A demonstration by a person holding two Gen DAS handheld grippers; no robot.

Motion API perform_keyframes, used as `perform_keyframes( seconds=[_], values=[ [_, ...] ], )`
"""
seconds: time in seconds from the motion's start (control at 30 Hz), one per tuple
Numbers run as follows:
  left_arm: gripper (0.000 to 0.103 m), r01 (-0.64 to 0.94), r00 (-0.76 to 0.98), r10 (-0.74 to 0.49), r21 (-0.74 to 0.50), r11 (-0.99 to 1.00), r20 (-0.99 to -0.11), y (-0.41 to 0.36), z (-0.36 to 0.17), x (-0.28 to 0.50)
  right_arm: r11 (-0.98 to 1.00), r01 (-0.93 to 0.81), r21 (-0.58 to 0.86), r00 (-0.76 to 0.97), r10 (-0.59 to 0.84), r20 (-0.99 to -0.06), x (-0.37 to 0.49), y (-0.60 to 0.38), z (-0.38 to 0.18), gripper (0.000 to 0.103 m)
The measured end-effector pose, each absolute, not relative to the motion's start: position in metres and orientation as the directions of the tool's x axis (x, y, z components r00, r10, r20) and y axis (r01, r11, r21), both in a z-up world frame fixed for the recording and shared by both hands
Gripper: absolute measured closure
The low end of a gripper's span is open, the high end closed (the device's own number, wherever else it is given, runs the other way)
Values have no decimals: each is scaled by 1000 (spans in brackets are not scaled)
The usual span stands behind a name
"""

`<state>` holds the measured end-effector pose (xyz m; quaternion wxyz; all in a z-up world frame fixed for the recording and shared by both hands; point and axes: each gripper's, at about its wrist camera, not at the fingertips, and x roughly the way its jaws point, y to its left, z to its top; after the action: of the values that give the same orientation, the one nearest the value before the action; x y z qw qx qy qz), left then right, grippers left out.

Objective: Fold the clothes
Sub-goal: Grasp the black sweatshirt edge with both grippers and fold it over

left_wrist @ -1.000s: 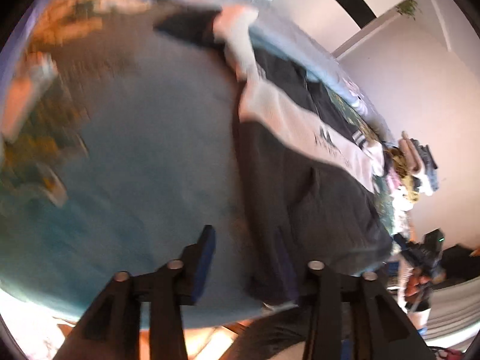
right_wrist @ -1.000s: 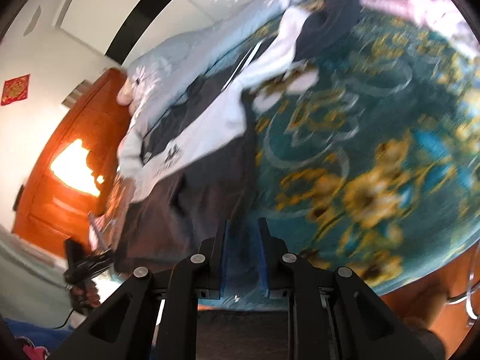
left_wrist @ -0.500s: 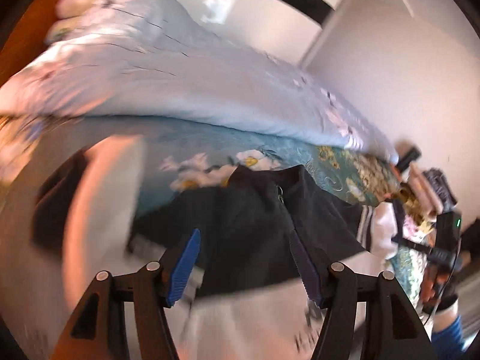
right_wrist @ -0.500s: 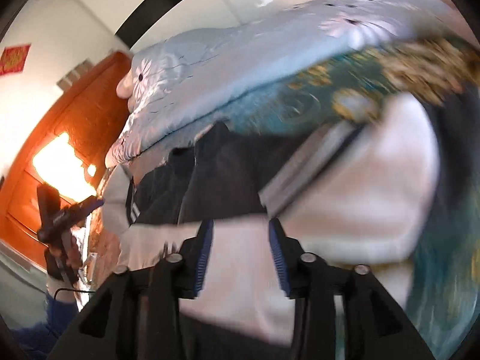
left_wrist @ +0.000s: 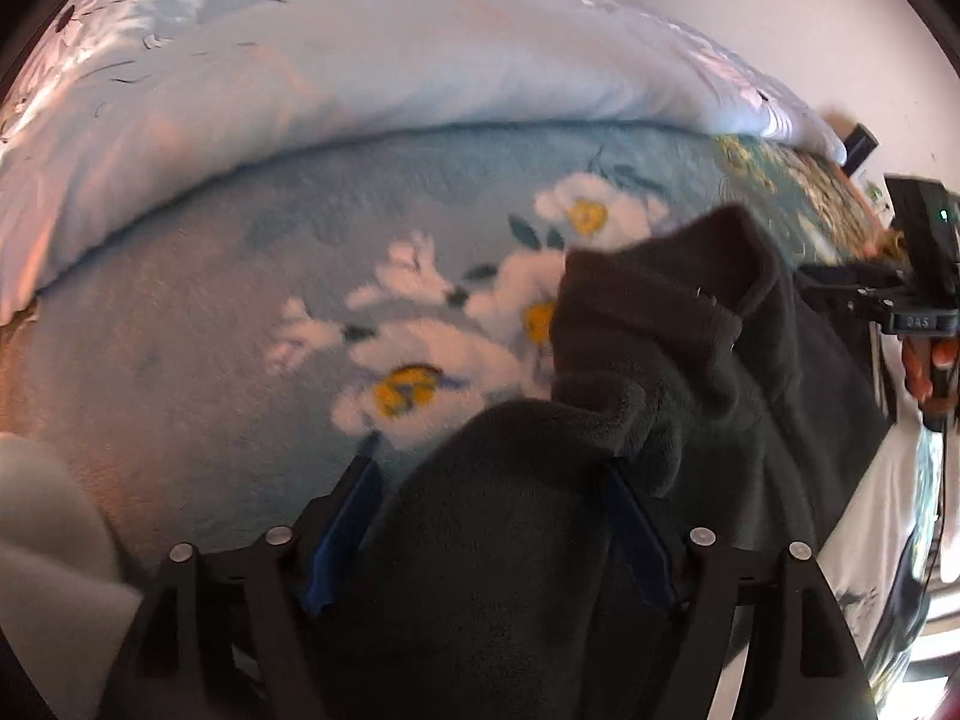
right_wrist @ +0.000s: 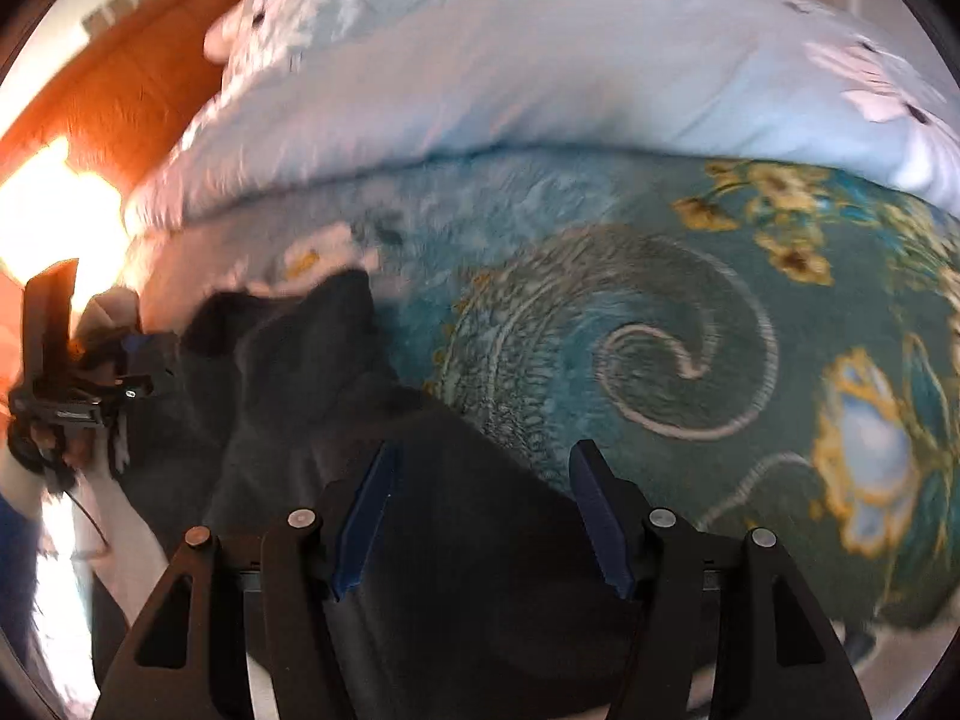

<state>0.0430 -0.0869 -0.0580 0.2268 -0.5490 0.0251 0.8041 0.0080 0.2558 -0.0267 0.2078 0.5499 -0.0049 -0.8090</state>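
Left gripper (left_wrist: 489,519): jaws spread wide, dark jacket (left_wrist: 630,420) shoulder bunched between fingers, not pinched. Right gripper (right_wrist: 480,516): jaws likewise apart over jacket edge at lower centre. Jacket collar seen right of centre in left view, against flowered blanket (left_wrist: 240,312). Bare blanket left open toward pale quilt (right_wrist: 540,60) across upper frame.

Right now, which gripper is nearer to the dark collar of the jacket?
Left. The left gripper has the dark collar just ahead of its fingertips. The right gripper sits over the jacket's body, with the collar farther off at its left.
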Motion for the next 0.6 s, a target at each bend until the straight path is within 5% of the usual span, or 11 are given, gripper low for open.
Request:
perform_keyframes(
  seconds=[0.1, 0.13, 0.17, 0.2, 0.23, 0.27, 0.6],
  values=[
    [25, -369, -318, 344, -218, -903, -883, -90, -57, 47, -910, 358, 211, -321, -332, -887, 11, 253, -28, 40],
    [35, -358, -326, 345, -223, -907, -880, -91, -56, 48, -911, 349, 220, -319, -336, -886, 12, 254, -28, 41],
    [54, -349, -332, 348, -228, -909, -877, -91, -55, 49, -913, 339, 225, -316, -336, -887, 13, 255, -27, 53],
    [63, -346, -328, 358, -241, -907, -874, -90, -55, 50, -917, 328, 228, -314, -333, -889, 15, 255, -26, 72],
    [82, -339, -322, 378, -266, -902, -868, -90, -53, 52, -918, 322, 232, -310, -334, -890, 17, 255, -25, 80],
    [90, -332, -319, 392, -286, -899, -863, -89, -52, 53, -918, 320, 232, -310, -333, -890, 20, 254, -24, 93],
    [93, -259, -502, 348, -247, -934, -792, -93, 1, 43, -945, 282, 168, -480, -290, -828, 14, 260, 34, 98]
  ],
)
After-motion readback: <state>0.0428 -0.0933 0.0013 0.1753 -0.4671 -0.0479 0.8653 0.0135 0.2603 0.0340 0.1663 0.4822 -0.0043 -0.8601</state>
